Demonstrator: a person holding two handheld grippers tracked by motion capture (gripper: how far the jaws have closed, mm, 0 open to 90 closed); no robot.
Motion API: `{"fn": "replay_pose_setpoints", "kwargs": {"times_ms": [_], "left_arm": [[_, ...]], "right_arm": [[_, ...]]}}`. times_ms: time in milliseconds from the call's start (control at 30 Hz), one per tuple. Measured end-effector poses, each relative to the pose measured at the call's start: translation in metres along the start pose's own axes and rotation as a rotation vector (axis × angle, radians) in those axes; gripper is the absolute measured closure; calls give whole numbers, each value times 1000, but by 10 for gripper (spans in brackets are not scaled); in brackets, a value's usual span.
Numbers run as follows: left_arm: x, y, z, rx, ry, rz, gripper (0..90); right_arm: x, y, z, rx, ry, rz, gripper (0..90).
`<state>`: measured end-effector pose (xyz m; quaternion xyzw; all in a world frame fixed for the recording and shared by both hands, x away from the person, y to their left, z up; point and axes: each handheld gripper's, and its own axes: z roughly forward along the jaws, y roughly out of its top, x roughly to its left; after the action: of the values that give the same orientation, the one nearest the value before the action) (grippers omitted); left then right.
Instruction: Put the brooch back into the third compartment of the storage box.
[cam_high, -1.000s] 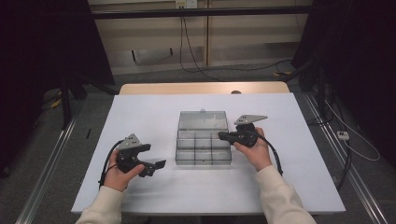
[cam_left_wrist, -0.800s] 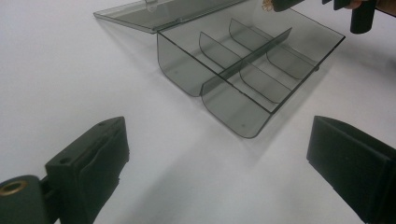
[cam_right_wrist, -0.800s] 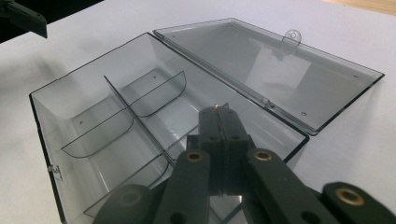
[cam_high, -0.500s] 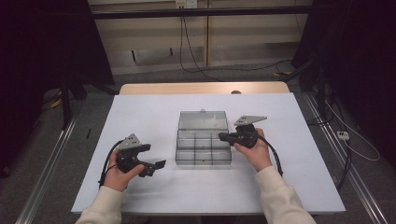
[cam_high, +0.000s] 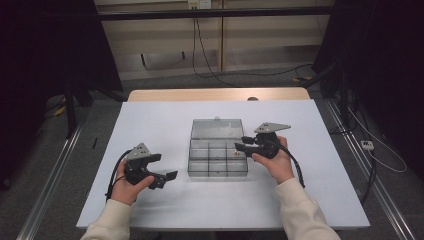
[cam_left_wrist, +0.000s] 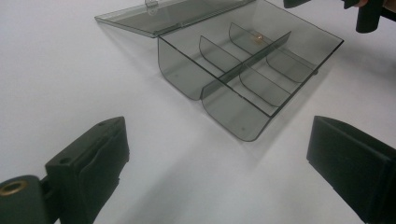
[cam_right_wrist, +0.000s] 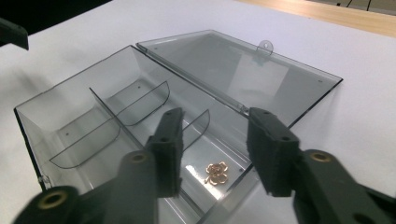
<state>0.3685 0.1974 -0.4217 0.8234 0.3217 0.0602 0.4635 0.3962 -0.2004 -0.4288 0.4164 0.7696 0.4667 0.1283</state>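
Bright table, dark surroundings; soft shadows; near gripper parts blurred.

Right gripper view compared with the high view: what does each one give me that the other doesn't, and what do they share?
Right gripper view: up close, the small gold flower-shaped charm lying in one compartment, below the right claw, which has just been opening with nothing pinched between its jaws. High view: the person's left hand holding the open left claw off to the left, and the whole white table. Shared: the clear smoky plastic compartment box with its lid folded flat.
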Motion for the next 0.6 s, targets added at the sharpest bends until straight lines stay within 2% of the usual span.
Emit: {"fn": "replay_pose_setpoints", "kwargs": {"times_ms": [167,267,367,467,600], "left_arm": [[0,2,1,-2,-2,-2,55],[2,4,3,-8,-4,-10,55],[3,8,5,-12,-6,-18,55],[4,11,8,-12,-11,-24,54],[5,16,13,-9,-17,-30,54]], "right_arm": [[-1,1,-3,-21,-3,25,424],[-3,2,-5,-34,-23,39,371],[-4,3,-6,-48,-52,64,267],[-6,5,-8,-50,-67,63,269],[-7,5,-7,-38,-54,70,268]]}}
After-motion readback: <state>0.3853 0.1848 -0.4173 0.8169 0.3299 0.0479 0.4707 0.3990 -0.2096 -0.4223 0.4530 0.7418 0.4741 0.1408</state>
